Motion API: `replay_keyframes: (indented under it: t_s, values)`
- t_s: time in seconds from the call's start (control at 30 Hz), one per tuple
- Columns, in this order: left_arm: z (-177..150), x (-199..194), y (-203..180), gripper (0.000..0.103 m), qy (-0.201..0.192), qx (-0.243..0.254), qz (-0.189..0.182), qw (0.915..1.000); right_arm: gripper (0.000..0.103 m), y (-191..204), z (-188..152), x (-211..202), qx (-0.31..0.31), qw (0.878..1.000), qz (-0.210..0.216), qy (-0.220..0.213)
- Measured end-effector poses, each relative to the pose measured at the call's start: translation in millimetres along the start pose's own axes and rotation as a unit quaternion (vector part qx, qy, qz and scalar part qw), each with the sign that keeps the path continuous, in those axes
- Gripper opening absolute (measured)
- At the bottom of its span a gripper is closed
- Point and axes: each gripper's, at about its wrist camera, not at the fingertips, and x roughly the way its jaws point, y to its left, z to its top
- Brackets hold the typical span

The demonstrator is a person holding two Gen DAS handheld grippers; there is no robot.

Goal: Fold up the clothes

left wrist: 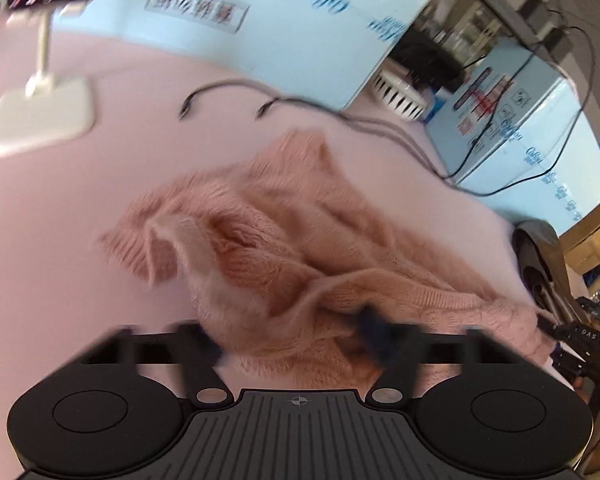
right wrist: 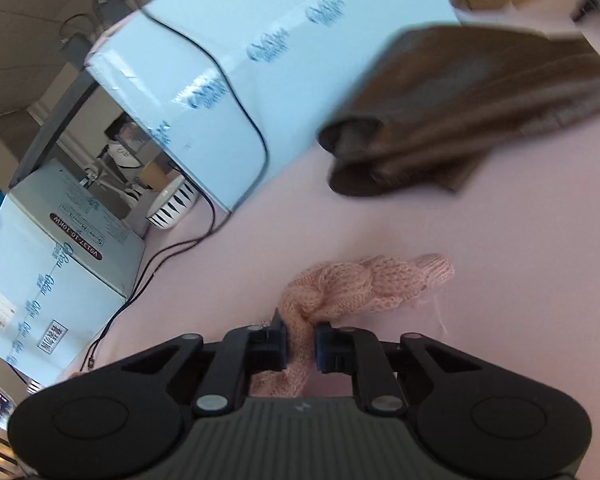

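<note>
Folding barely begun, by my reading: the fluffy peach-pink knitted sweater [left wrist: 284, 240] lies crumpled and unfolded on the pale pink bench [left wrist: 80, 220], while a dark brown garment [right wrist: 472, 112] farther off already looks folded. The right tool [right wrist: 300, 344] is clenched on a bunched pink sleeve or hem; the left tool [left wrist: 296, 344] is blurred, fingers sunk in the knit, so a grip is likely but unsure. Only container seen is a white bowl with black stripes [right wrist: 172, 204] by the light blue cartons [right wrist: 260, 60], contents hidden.
</note>
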Motion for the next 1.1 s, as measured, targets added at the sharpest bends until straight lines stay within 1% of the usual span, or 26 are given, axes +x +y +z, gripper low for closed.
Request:
replay_keyframes:
  t_s: [0.07, 0.1, 0.2, 0.23, 0.27, 0.3, 0.37, 0.4, 0.43, 0.47, 0.5, 0.53, 0.57, 0.6, 0.67, 0.73, 0.77, 0.83, 0.87, 0.9, 0.93, 0.97, 1.0, 1.03, 1.07, 1.1]
  values:
    - [9.1, 0.9, 0.2, 0.015, -0.003, -0.002, -0.017, 0.9999, 0.01, 13.1, 14.6, 2.4, -0.022, 1.0, 0.004, -0.02]
    - [16.7, 0.4, -1.2, 0.014, -0.006, 0.0, -0.025, 0.9997, 0.01, 23.9, 30.6, 3.7, -0.028, 0.999, 0.011, -0.034]
    - [58.2, -6.5, -17.5, 0.012, -0.031, -0.006, -0.045, 0.9985, 0.01, 52.0, 76.4, -5.4, -0.023, 0.996, 0.036, -0.081]
    - [75.1, -14.3, -25.8, 0.012, -0.048, -0.005, -0.053, 0.9974, 0.01, 60.9, 91.0, -12.2, -0.019, 0.994, 0.046, -0.098]
    - [94.4, -27.1, -36.5, 0.011, -0.074, 0.0, -0.062, 0.9953, 0.01, 69.4, 104.2, -21.8, -0.018, 0.991, 0.058, -0.119]
    - [107.3, -39.4, -44.4, 0.011, -0.094, 0.003, -0.072, 0.993, 0.01, 76.9, 113.5, -39.0, -0.025, 0.986, 0.074, -0.149]
    - [121.1, -63.0, -54.9, 0.011, -0.121, 0.008, -0.093, 0.9882, 0.01, 89.9, 129.3, -72.4, -0.038, 0.973, 0.1, -0.204]
    - [125.5, -76.4, -59.6, 0.012, -0.131, 0.014, -0.106, 0.9856, 0.01, 89.5, 127.4, -85.9, -0.049, 0.971, 0.095, -0.214]
    - [125.0, -86.5, -62.4, 0.012, -0.128, 0.023, -0.116, 0.9847, 0.01, 89.1, 125.5, -99.5, -0.06, 0.969, 0.09, -0.224]
    - [122.3, -92.1, -63.8, 0.012, -0.116, 0.034, -0.121, 0.9853, 0.01, 85.9, 122.2, -108.4, -0.066, 0.969, 0.083, -0.222]
    - [114.8, -92.0, -62.3, 0.012, -0.094, 0.043, -0.117, 0.9877, 0.01, 75.4, 115.3, -105.3, -0.061, 0.977, 0.069, -0.19]
    - [102.8, -86.6, -58.2, 0.013, -0.061, 0.051, -0.106, 0.9912, 0.01, 64.9, 108.4, -102.1, -0.056, 0.984, 0.056, -0.157]
    - [90.2, -78.8, -53.0, 0.013, -0.028, 0.056, -0.093, 0.9937, 0.01, 52.0, 99.1, -97.2, -0.049, 0.991, 0.041, -0.119]
    - [80.5, -71.3, -48.5, 0.013, -0.007, 0.057, -0.082, 0.9949, 0.01, 33.0, 83.0, -88.5, -0.039, 0.996, 0.024, -0.07]
    - [45.4, -47.1, -26.7, 0.013, 0.055, 0.05, -0.053, 0.9958, 0.01, 0.0, 49.1, -78.6, -0.026, 1.0, -0.007, -0.004]
    - [18.5, -30.7, -3.8, 0.013, 0.107, 0.024, -0.05, 0.9927, 0.01, -25.2, 23.2, -76.8, -0.011, 0.999, -0.027, 0.041]
    - [8.0, -25.3, 5.0, 0.014, 0.127, 0.011, -0.05, 0.9905, 0.011, -34.9, 13.3, -78.4, -0.004, 0.998, -0.032, 0.057]
    - [-10.4, -19.9, 16.5, 0.015, 0.156, -0.007, -0.058, 0.9861, 0.012, -48.8, -2.1, -83.5, 0.007, 0.996, -0.045, 0.08]
    - [-18.9, -20.1, 19.0, 0.017, 0.166, -0.01, -0.063, 0.9841, 0.015, -52.7, -6.4, -85.9, 0.003, 0.995, -0.048, 0.091]
    - [-24.3, -23.1, 18.8, 0.023, 0.173, -0.006, -0.066, 0.9828, 0.022, -54.3, -9.7, -87.7, -0.007, 0.993, -0.054, 0.104]
    - [-30.1, -27.7, 18.4, 0.027, 0.18, 0.001, -0.068, 0.9812, 0.025, -54.1, -12.4, -89.1, -0.02, 0.991, -0.059, 0.115]
    - [-36.0, -32.3, 18.0, 0.036, 0.188, 0.007, -0.071, 0.9795, 0.033, -52.9, -14.5, -91.2, -0.036, 0.99, -0.064, 0.119]
    - [-39.0, -36.1, 17.7, 0.051, 0.191, 0.011, -0.072, 0.979, 0.048, -50.8, -14.0, -95.3, -0.05, 0.99, -0.068, 0.112]
    - [-38.3, -41.9, 17.9, 0.058, 0.182, 0.012, -0.068, 0.9808, 0.055, -47.8, -13.3, -100.4, -0.06, 0.99, -0.075, 0.099]
    - [-36.8, -50.4, 18.2, 0.063, 0.169, 0.013, -0.062, 0.9836, 0.064, -43.7, -12.9, -107.5, -0.069, 0.992, -0.079, 0.075]
    - [-34.4, -62.1, 19.0, 0.064, 0.147, 0.014, -0.054, 0.9875, 0.067, -39.9, -6.7, -115.7, -0.083, 0.993, -0.082, 0.034]
